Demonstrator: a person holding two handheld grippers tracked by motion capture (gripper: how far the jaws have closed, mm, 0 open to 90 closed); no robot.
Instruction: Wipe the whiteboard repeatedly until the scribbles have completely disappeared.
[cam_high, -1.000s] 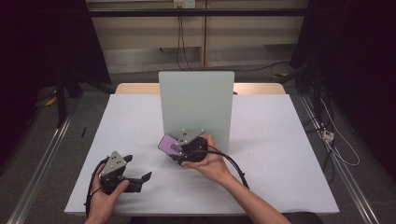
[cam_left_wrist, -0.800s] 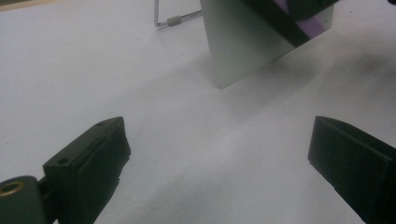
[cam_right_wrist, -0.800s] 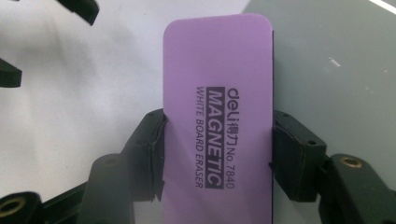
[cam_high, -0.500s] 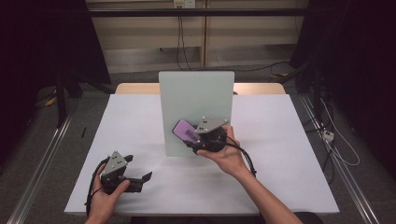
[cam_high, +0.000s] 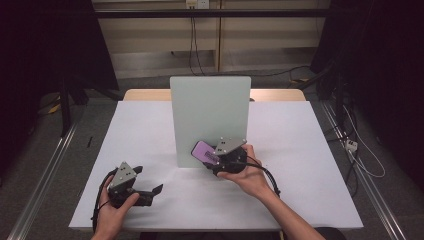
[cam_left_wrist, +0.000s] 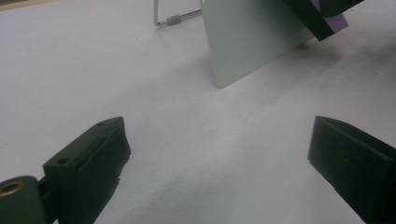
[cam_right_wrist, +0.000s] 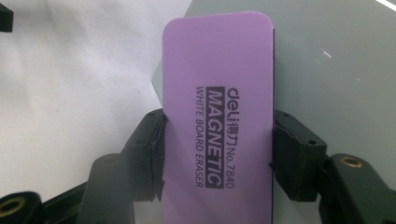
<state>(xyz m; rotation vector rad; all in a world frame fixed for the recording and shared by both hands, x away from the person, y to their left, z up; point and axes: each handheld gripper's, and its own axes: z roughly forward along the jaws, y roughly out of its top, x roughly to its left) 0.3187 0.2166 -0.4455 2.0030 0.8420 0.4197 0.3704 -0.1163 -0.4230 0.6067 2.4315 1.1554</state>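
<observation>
Gripping a purple rectangular magnetic whiteboard eraser (cam_right_wrist: 218, 116) across its narrow width, the right tongs (cam_high: 216, 159) are closed on it, each black pad pressed to one long edge, as the right gripper view confirms. The eraser's long axis runs straight out from the tongs, its free rounded end leading toward the upright pale grey-green whiteboard panel (cam_high: 210, 115) that stands mid-tabletop. In the high view the eraser (cam_high: 204, 151) sits at the lower right part of the panel's near face, close against it; whether its felt side touches the surface cannot be told. The right hand (cam_high: 250, 175) is plainly the nearer to the panel. The left tongs (cam_high: 154, 192) stand open with nothing between them, low over the white tabletop (cam_high: 310, 165) at its near left, well apart from the panel, whose near bottom corner and thin wire stand (cam_left_wrist: 173, 19) show from that side. Judgement: the coming move depends on keeping the eraser's broad face flat to the panel, with its long axis lying along the panel's face rather than tipped away from it.
</observation>
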